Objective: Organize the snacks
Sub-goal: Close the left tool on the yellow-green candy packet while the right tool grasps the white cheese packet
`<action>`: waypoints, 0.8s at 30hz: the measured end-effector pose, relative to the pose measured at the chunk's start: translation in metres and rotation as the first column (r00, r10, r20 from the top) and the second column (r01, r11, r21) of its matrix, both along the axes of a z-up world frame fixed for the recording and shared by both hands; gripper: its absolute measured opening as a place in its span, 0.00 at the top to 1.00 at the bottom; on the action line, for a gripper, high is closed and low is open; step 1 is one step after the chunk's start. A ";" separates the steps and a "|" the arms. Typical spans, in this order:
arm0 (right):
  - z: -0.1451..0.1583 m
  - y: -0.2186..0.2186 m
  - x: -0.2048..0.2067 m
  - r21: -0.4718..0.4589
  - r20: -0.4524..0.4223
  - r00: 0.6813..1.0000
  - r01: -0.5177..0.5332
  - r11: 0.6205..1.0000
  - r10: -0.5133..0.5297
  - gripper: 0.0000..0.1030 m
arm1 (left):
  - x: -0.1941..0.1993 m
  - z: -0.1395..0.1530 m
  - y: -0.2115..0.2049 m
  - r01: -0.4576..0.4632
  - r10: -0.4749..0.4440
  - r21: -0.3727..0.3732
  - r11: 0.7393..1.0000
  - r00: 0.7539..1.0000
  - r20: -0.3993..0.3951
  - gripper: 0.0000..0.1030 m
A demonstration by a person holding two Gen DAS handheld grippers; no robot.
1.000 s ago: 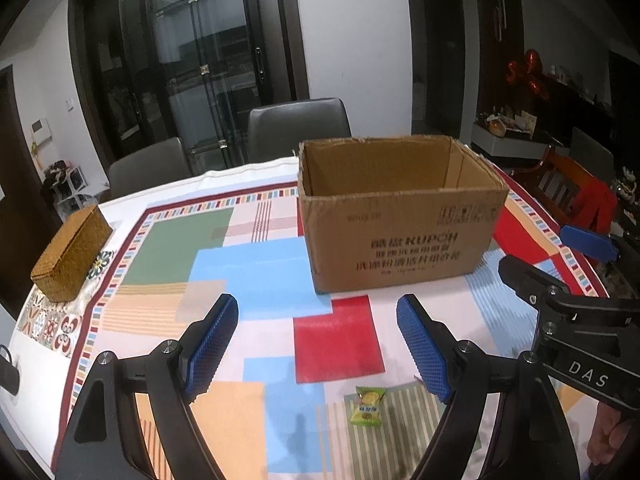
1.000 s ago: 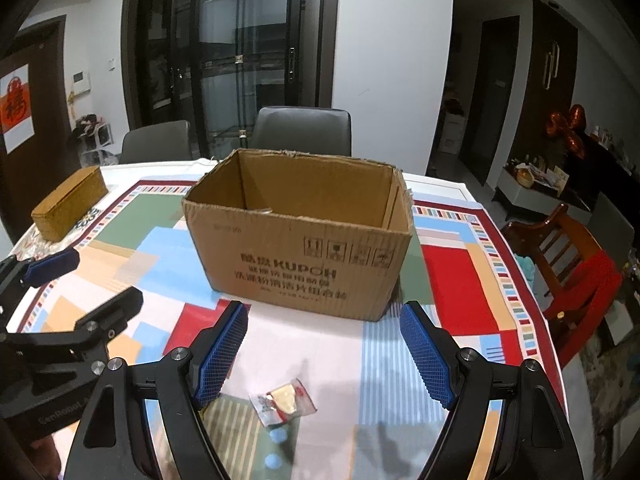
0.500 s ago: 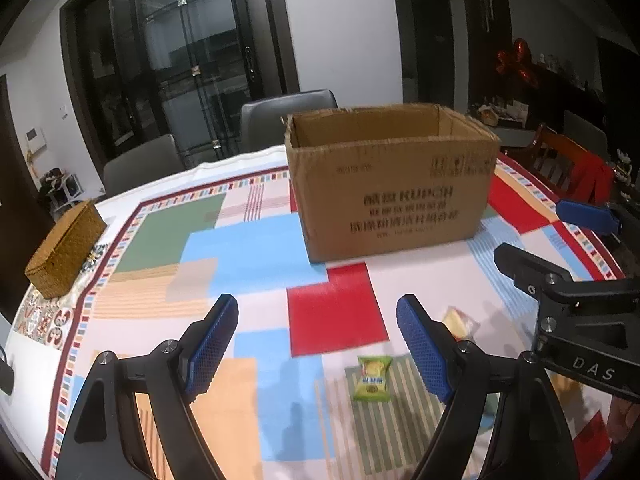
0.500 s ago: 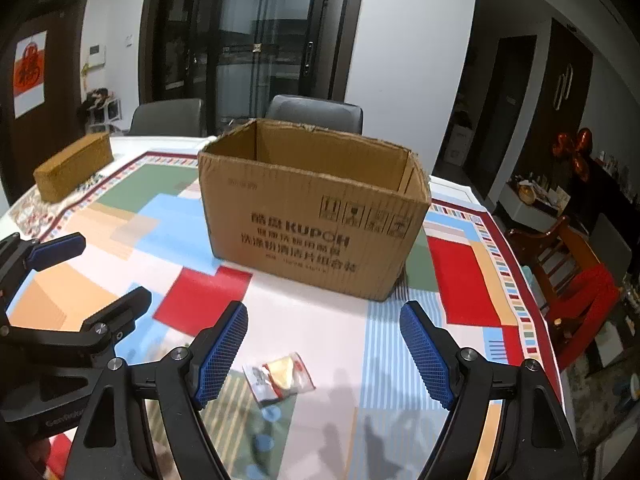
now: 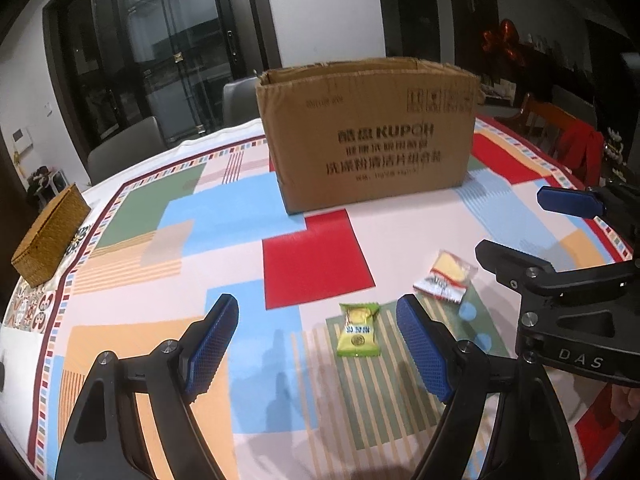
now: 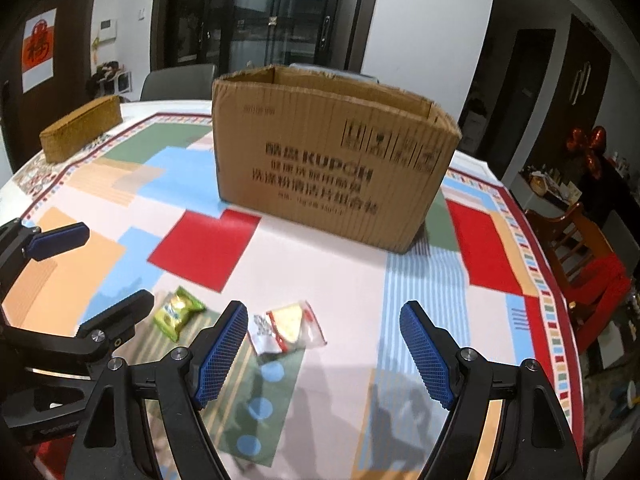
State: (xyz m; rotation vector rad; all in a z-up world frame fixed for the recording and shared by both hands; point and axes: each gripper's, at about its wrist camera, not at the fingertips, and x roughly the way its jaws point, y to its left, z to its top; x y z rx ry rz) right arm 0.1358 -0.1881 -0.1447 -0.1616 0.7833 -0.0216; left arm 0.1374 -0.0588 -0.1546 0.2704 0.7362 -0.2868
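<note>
A green snack packet [image 5: 358, 334] lies flat on the patterned tablecloth, just inside the right finger of my left gripper [image 5: 316, 312], which hangs open and empty above it. To its right lies a clear packet with a yellow cake slice [image 5: 446, 276]. In the right wrist view this clear packet [image 6: 288, 330] sits just right of the left finger of my right gripper [image 6: 324, 312], also open and empty. The green packet [image 6: 178, 314] lies to its left. An open cardboard box [image 5: 368, 136] [image 6: 328, 168] stands behind both snacks; its inside is hidden.
A woven straw box [image 5: 50, 236] [image 6: 82, 128] sits at the table's far left edge. Grey chairs [image 5: 128, 152] stand behind the table, and a wooden chair with red cloth [image 6: 592, 264] stands to the right. Each gripper shows in the other's view.
Both grippers have sunk toward the table. The two snack packets now look nearer and larger, and the box's open top has dropped out of sight behind its front wall.
</note>
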 end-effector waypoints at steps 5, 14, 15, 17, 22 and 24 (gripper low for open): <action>-0.014 -0.004 0.004 0.018 -0.037 0.999 -0.006 1.000 0.007 0.23 | 0.001 -0.010 -0.002 0.009 -0.009 0.006 1.000 1.000 -0.017 0.22; -0.035 -0.005 0.014 0.046 -0.093 0.995 -0.024 0.999 0.028 0.23 | 0.008 -0.028 -0.003 0.013 -0.012 0.007 1.000 0.998 -0.060 0.22; -0.038 -0.005 0.016 0.045 -0.099 0.995 -0.026 0.999 0.030 0.23 | 0.008 -0.029 -0.003 0.013 -0.012 0.009 1.000 0.998 -0.063 0.22; -0.042 -0.005 0.020 0.048 -0.113 0.993 -0.029 0.998 0.034 0.23 | 0.011 -0.033 -0.004 0.014 -0.013 0.012 1.000 0.997 -0.073 0.23; -0.051 -0.006 0.028 0.062 -0.143 0.989 -0.038 0.997 0.047 0.23 | 0.019 -0.040 -0.005 0.014 -0.014 -0.002 1.000 0.995 -0.103 0.23; -0.055 -0.007 0.032 0.066 -0.153 0.987 -0.042 0.997 0.051 0.23 | 0.021 -0.043 -0.006 0.013 -0.013 -0.001 1.000 0.994 -0.110 0.23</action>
